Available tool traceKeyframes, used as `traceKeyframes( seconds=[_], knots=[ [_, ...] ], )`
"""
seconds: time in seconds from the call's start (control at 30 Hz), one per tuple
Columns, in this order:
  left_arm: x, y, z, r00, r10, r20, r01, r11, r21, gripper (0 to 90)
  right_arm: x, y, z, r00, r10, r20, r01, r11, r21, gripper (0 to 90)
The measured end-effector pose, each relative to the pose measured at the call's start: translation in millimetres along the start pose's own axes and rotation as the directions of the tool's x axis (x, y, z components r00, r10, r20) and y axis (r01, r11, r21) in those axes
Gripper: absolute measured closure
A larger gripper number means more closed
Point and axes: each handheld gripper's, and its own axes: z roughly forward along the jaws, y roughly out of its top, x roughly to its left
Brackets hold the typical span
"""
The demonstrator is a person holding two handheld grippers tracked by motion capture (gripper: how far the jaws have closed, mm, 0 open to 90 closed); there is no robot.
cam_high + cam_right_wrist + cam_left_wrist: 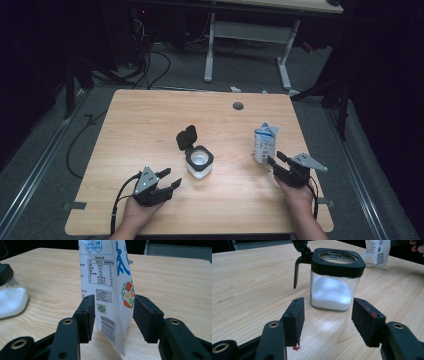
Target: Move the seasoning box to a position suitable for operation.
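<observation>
**Right fingers stand around the pouch, left fingers wait before the jar**

The person's left hand [134, 212] comes in from the near edge of the pale wooden worktop [150, 125] and rests low on it, aiming the left gripper [169, 180] far and to the right; its fingers [294, 320] stand wide apart with nothing between them, pointed at the square clear glass jar with a black rim [200, 162], which stands just beyond them; nothing touches the jar.

The right hand [299, 196] enters near the right edge, its right gripper [276, 159] pointing far and slightly left; its fingers [86, 317] stand open on either side of the white printed stand-up pouch [264, 142]; a narrow gap shows at each side, so the pads do not press on it; whether the left pad brushes the pouch I cannot tell.

The pouch stands upright on the right part of the worktop, well apart from the jar; it is white with blue lettering, a small table of print, a barcode and a coloured motif low on its side; its top looks crumpled. The jar stands near the middle, holding white granules, its black hinged lid [186, 137] flipped open on the far-left side.
</observation>
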Motion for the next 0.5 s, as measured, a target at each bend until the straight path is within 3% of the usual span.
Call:
traceKeyframes(
  seconds=[0.5],
  knots=[
    [1.5,0.0,0.9,0.9999,-0.015,-0.005,0.015,0.9998,0.014,44.0,8.1,-4.5,-12.3,0.9994,-0.03,0.019,0.03,0.999,0.011,52.1]
  ],
)
